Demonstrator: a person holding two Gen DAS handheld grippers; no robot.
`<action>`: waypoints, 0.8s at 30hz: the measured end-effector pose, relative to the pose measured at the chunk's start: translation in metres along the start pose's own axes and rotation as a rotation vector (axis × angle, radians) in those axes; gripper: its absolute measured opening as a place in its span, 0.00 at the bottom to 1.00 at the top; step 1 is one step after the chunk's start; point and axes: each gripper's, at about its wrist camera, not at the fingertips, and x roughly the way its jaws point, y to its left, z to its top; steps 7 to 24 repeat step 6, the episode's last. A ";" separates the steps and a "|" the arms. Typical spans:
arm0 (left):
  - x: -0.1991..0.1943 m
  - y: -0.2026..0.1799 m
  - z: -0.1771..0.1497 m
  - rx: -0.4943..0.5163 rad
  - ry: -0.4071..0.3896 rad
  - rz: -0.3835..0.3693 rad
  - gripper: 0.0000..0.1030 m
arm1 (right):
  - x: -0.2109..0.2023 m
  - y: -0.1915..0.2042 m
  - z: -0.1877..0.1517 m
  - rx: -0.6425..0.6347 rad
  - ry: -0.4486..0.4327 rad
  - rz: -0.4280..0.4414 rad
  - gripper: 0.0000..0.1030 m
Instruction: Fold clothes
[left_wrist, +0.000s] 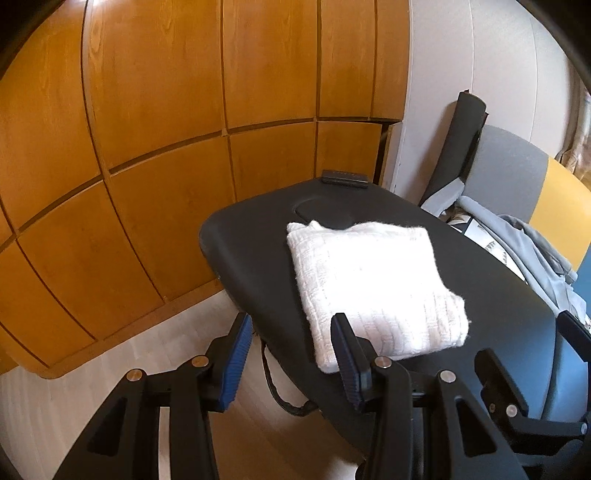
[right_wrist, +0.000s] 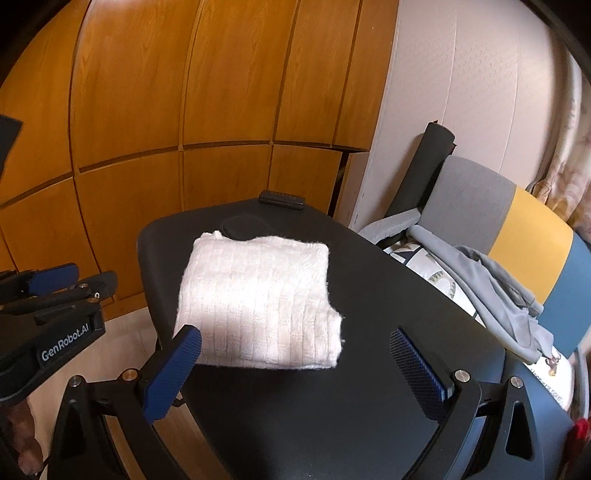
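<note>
Two handheld grippers hover over a black padded table. Ahead of the right gripper, whose blue pads stand wide apart and hold nothing, lies a folded white knit garment. The left gripper sits partly open and empty at the table's edge, its right finger just before the garment's near corner. Grey clothes lie heaped off to the right.

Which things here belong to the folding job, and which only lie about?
For the job:
- white knitted garment, folded on the black table
- left gripper, right gripper, both open

Lying about:
- small black device
- grey clothes
- chair
</note>
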 end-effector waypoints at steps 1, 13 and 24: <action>-0.002 0.000 0.000 -0.007 -0.012 -0.001 0.43 | 0.000 -0.001 0.000 0.005 -0.001 0.000 1.00; -0.009 -0.002 0.004 0.004 -0.054 0.009 0.44 | -0.006 -0.006 -0.003 0.018 0.004 0.016 1.00; -0.009 -0.002 0.004 0.004 -0.054 0.009 0.44 | -0.006 -0.006 -0.003 0.018 0.004 0.016 1.00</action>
